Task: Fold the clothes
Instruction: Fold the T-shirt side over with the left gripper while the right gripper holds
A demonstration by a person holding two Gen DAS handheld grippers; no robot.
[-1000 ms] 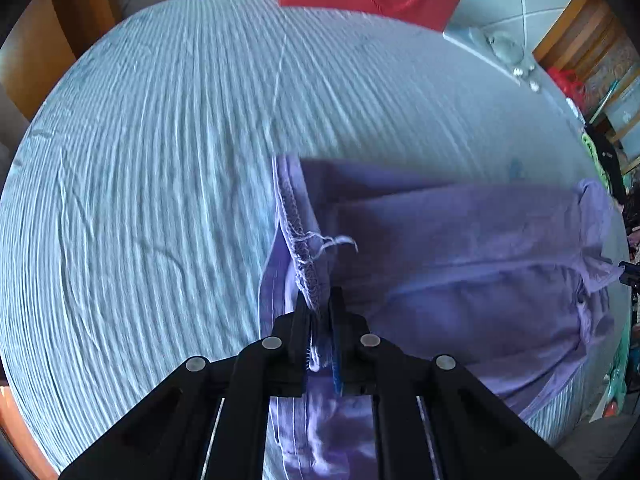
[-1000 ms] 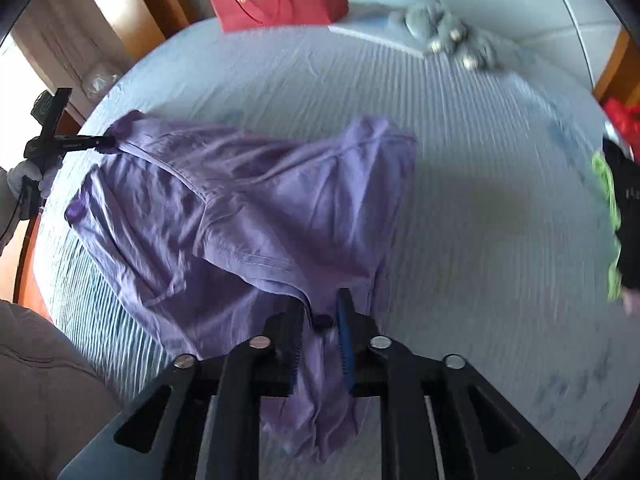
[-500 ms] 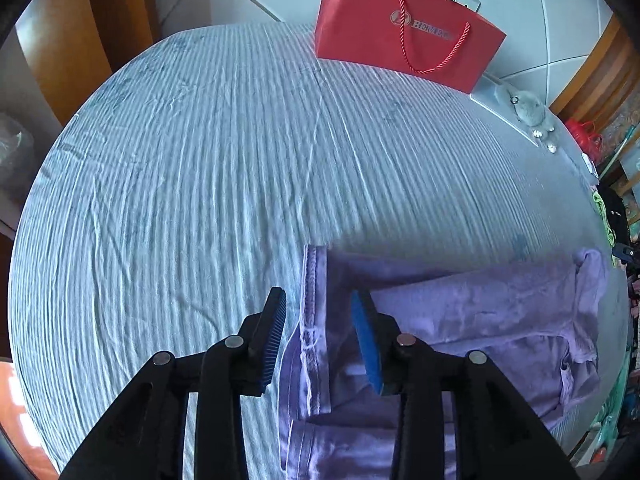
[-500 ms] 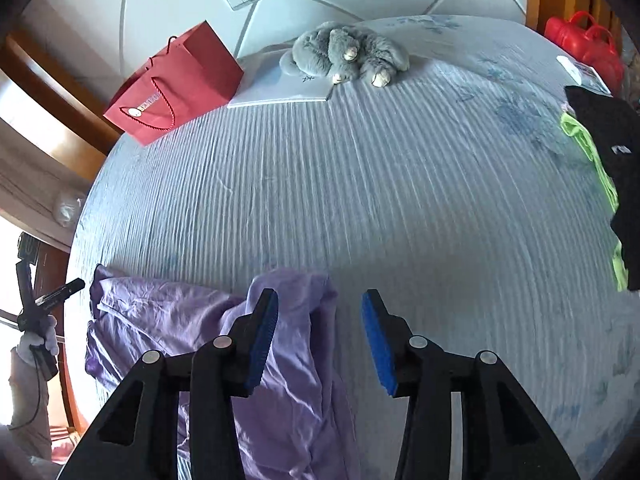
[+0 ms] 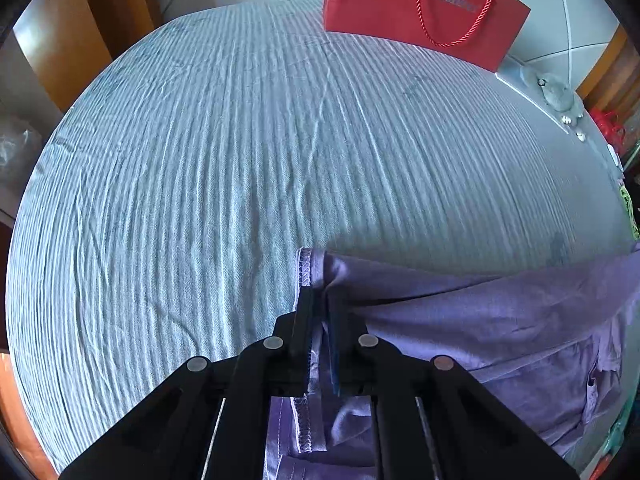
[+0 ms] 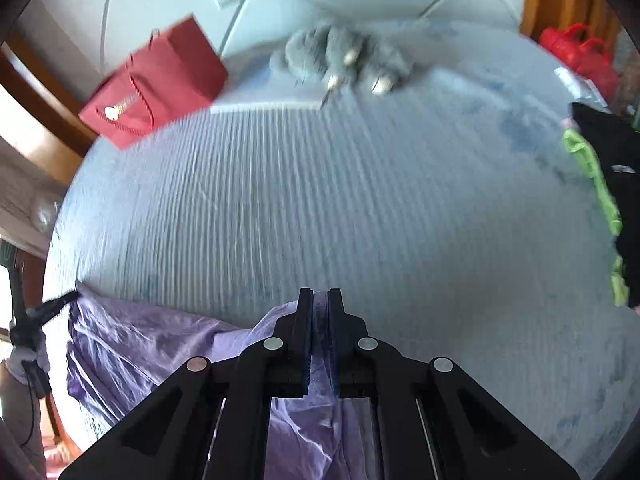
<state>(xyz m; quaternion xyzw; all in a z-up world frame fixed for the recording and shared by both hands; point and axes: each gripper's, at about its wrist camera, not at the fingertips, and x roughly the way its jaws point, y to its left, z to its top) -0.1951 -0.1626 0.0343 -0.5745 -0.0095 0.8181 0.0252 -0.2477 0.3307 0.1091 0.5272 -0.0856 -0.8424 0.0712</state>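
- Left gripper [image 5: 319, 312]: jaws pressed together on a stitched hem edge of the purple garment [image 5: 500, 320]. The hem runs straight up between the jaws and shows just past their tips.
- From the left jaws, the bulk of the garment spreads off to the right side and slightly beyond the tips; nothing of it lies to the left, only bare striped bedsheet [image 5: 200, 200].
- Right gripper [image 6: 319, 320]: jaws pinching a fold of the same garment [image 6: 160, 344]; cloth fills the narrow gap between them.
- From the right jaws, the garment trails leftward and below; the sheet ahead and to the right is bare.
- Long axis of the cloth, by my reading, runs from one gripper to the other, stretched crosswise between them, with each holding one end edge.
- Far end in the right view: the left gripper is seen at the garment's left corner.
- Right view is blurred; finer creases cannot be read.
- Judgement: both ends are held equally, neither hand is nearer; the fold line would lie across the span between the two pinches.
- Red paper bag [image 5: 420, 12] and grey plush toy [image 6: 344, 60] sit well beyond the jaws.
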